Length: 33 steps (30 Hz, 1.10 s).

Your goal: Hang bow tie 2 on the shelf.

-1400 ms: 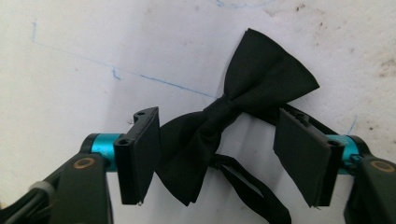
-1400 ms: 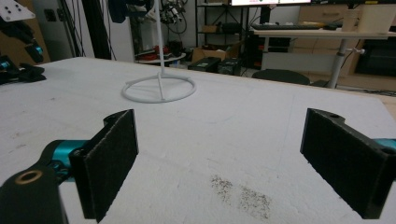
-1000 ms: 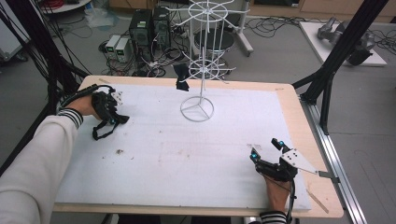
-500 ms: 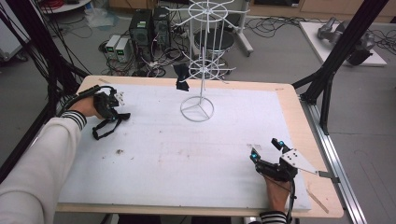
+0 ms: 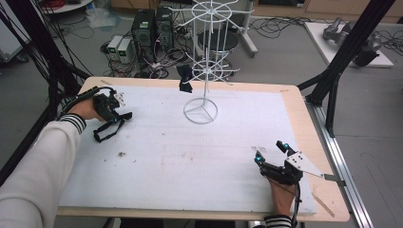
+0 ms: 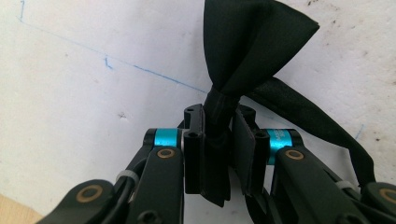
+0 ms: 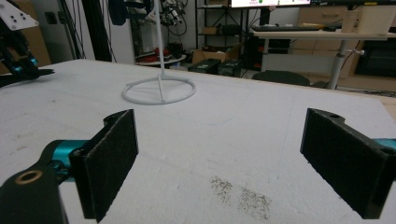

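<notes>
A black bow tie point(image 6: 254, 42) with a strap lies on the white mat point(image 5: 190, 156) at the far left. My left gripper point(image 5: 114, 110) is shut on its middle knot. Its jaws have just been closing, and the pads point(image 6: 194, 154) now pinch the knot from both sides. The strap point(image 5: 107, 132) trails toward the near side. My right gripper point(image 5: 270, 151) rests near the front right of the mat, open, with nothing between its pads point(image 7: 109, 158). A white wire rack point(image 5: 205, 71) stands at the back middle, with a second black bow tie point(image 5: 184, 76) hanging on it.
The rack's ring base point(image 7: 159, 91) sits on the mat ahead of the right gripper. Dirt specks point(image 7: 238, 193) mark the mat. The wooden table edge point(image 5: 304, 118) runs along the right. Black frame posts point(image 5: 332, 80) and computers point(image 5: 147, 28) stand beyond the table.
The left gripper's jaws have drawn together on the bow tie's knot. Both hands stay where they were.
</notes>
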{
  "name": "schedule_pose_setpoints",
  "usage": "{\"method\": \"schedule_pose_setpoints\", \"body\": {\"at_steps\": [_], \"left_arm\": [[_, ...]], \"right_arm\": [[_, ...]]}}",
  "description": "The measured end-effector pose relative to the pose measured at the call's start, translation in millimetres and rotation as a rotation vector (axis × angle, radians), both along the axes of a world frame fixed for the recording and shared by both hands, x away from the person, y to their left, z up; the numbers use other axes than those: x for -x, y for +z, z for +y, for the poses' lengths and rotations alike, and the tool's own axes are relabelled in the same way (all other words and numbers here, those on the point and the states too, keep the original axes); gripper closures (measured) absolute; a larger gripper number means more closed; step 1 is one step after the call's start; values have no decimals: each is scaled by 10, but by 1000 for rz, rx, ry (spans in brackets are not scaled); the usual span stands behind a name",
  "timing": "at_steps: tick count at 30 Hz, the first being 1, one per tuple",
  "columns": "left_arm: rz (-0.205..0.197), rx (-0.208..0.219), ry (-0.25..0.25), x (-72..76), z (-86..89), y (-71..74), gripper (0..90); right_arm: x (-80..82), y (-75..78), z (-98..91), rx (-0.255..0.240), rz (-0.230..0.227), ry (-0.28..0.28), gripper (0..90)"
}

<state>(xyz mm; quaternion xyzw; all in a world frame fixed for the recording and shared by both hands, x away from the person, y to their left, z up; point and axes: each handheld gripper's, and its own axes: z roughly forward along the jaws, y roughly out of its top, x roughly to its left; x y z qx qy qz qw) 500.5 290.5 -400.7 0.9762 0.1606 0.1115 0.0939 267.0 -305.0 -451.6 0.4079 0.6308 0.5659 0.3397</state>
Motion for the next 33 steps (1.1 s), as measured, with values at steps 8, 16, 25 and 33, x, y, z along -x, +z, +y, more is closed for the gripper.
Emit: {"method": "schedule_pose_setpoints", "body": {"at_steps": [8, 16, 25, 33], "left_arm": [[-38, 47, 60, 28, 19, 119, 760], [-68, 148, 114, 120, 26, 247, 762], [-115, 268, 146, 309, 9, 445, 762], [-139, 375, 186, 417, 29, 564, 762]], "right_arm": [[-2, 0, -5, -6, 0, -2, 106], [1, -1, -5, -5, -1, -1, 106], [2, -1, -5, -3, -5, -1, 106], [0, -1, -5, 0, -8, 1, 106]]}}
